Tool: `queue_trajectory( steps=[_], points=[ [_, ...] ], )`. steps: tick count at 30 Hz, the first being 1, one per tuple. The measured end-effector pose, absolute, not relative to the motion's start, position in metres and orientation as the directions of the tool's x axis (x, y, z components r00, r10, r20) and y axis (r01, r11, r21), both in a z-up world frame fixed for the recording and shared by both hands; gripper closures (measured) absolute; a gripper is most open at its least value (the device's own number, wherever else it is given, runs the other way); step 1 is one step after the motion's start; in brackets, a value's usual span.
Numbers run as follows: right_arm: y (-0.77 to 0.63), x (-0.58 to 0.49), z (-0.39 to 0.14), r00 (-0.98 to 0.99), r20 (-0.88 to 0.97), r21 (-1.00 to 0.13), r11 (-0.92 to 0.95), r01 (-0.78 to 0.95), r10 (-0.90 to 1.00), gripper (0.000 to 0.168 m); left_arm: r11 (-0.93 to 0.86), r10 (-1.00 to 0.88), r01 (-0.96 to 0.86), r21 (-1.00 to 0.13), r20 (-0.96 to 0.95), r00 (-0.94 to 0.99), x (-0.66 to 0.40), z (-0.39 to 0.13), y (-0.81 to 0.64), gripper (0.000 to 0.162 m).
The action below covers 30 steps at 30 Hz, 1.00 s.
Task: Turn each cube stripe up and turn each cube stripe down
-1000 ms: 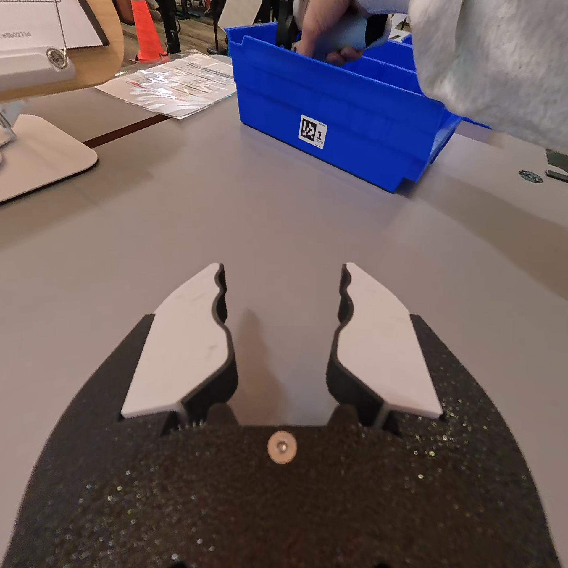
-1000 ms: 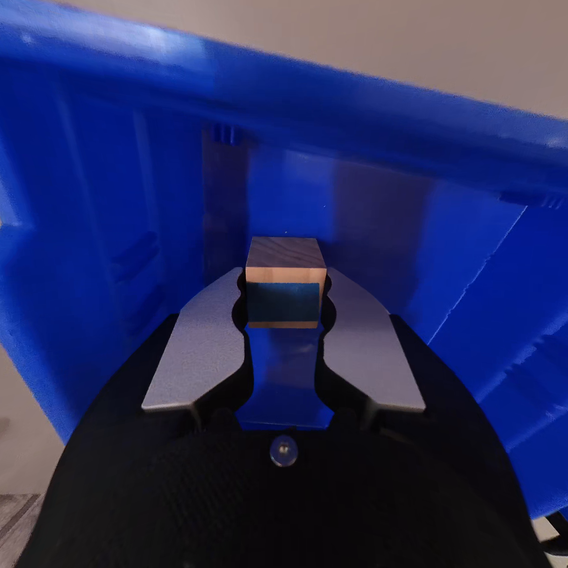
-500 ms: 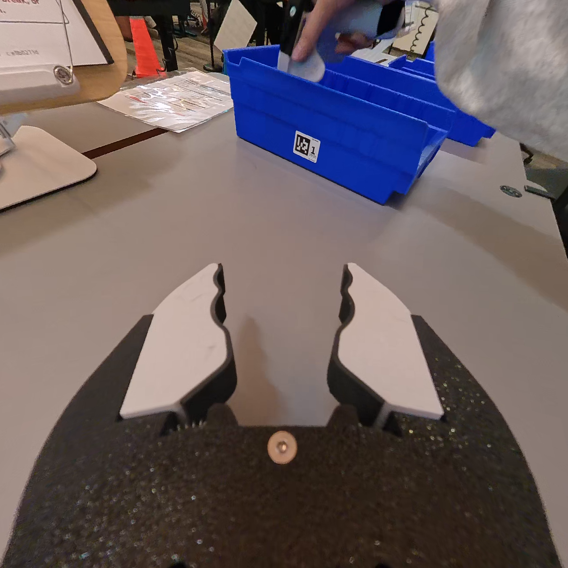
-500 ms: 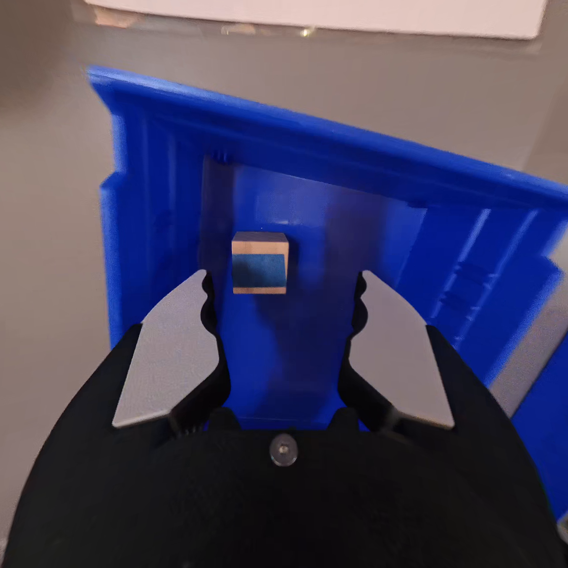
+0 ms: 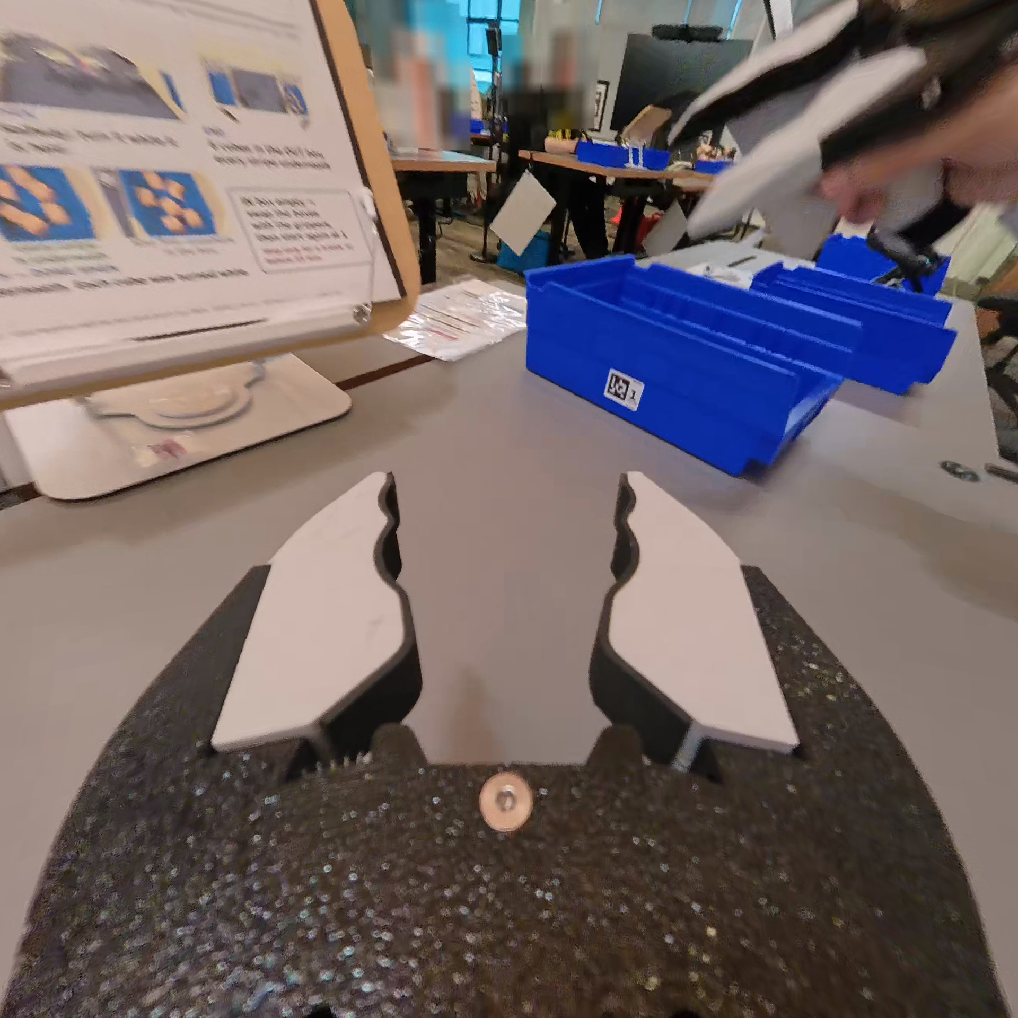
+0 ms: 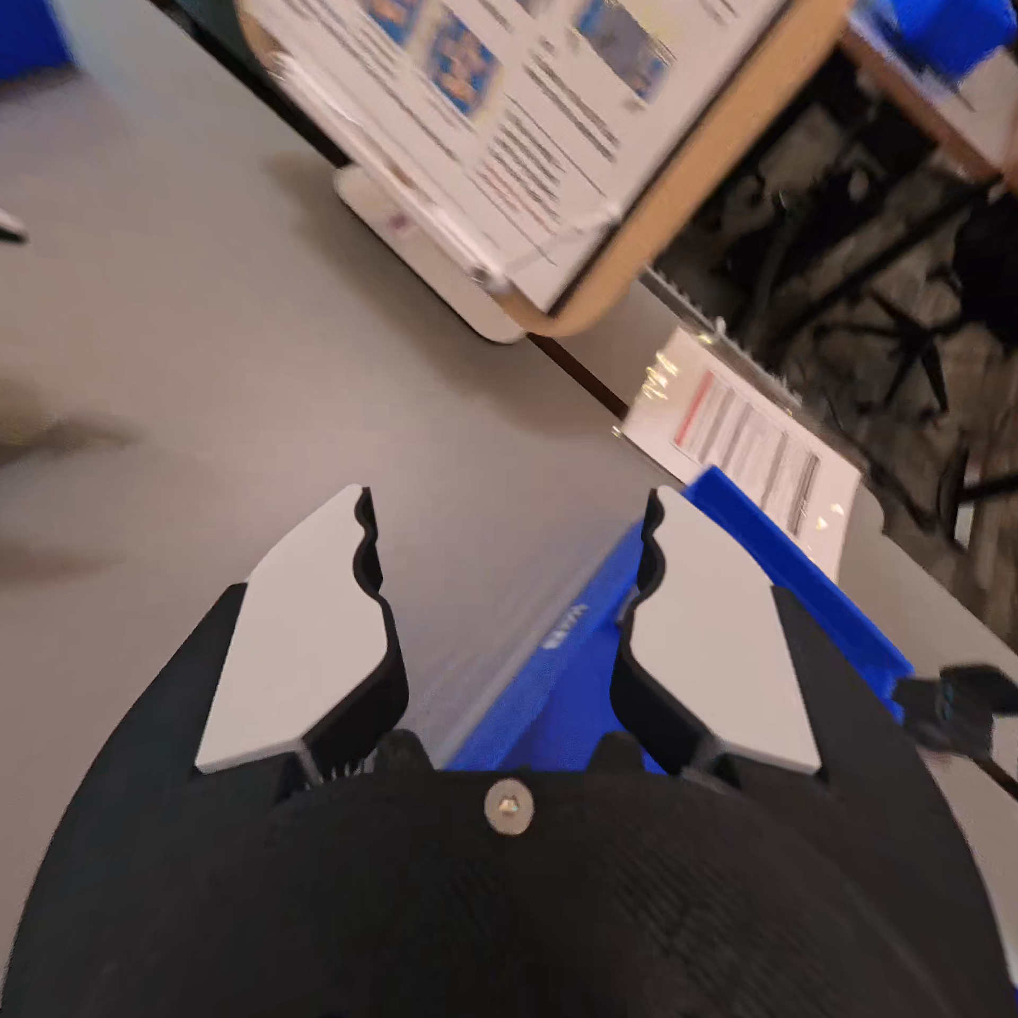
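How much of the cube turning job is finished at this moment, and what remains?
Done: cannot be judged, since no cube shows in either view and the inside of the blue bin is hidden. In hand: nothing. The left tongs are open and empty above the grey table, and the right tongs are open and empty above the bin's edge. Left: check the stripes inside the bin.

Cubes: none in view. Blue bin: open-topped, upright on grey surface; interior hidden.
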State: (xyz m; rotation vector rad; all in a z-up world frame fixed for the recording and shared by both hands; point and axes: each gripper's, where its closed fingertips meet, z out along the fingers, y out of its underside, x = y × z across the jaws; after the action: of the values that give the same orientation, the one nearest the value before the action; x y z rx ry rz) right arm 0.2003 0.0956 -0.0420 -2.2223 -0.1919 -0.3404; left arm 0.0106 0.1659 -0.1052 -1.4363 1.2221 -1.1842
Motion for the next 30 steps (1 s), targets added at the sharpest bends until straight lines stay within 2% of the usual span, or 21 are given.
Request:
queue_trajectory(
  steps=[4, 8, 11, 14, 17, 20, 24, 30],
  points=[
    [0.09, 0.131, -0.058, 0.956, 0.26, -0.813, -0.503, 0.293, 0.138, 0.076, -0.101, -0.988, -0.117, -0.988, 0.086, 0.125, -0.048, -0.061, 0.186, 0.088],
    [0.088, 0.081, -0.096, 0.955, 0.175, -0.854, -0.446, 0.268, 0.238, 0.077, -0.039, -0.973, -0.326, -0.945, -0.039, 0.229, -0.133, -0.054, 0.234, 0.085],
    [0.092, 0.058, -0.125, 0.933, 0.208, -0.856, -0.407, 0.32, 0.295, 0.077, -0.023, -0.96, -0.548, -0.836, -0.135, 0.247, -0.197, -0.071, 0.275, 0.085],
    [0.101, 0.042, -0.142, 0.927, 0.185, -0.883, -0.36, 0.303, 0.327, 0.078, -0.067, -0.947, -0.741, -0.668, -0.192, 0.258, -0.256, -0.098, 0.317, 0.086],
    [0.113, 0.031, -0.146, 0.927, 0.168, -0.925, -0.271, 0.266, 0.336, 0.081, -0.191, -0.917, -0.802, -0.565, -0.19, 0.352, -0.294, -0.115, 0.357, 0.087],
    [0.119, 0.027, -0.15, 0.923, 0.169, -0.945, -0.211, 0.251, 0.345, 0.082, -0.253, -0.911, -0.797, -0.548, -0.142, 0.387, -0.295, -0.124, 0.379, 0.088],
    [0.117, 0.019, -0.158, 0.908, 0.173, -0.944, -0.2, 0.264, 0.383, 0.082, -0.077, -0.967, -0.866, -0.493, -0.175, 0.186, -0.263, -0.144, 0.393, 0.088],
    [0.113, 0.017, -0.161, 0.898, 0.19, -0.945, -0.172, 0.276, 0.397, 0.083, 0.222, -0.936, -0.963, -0.151, -0.31, -0.167, -0.245, -0.184, 0.432, 0.083]
  ],
)
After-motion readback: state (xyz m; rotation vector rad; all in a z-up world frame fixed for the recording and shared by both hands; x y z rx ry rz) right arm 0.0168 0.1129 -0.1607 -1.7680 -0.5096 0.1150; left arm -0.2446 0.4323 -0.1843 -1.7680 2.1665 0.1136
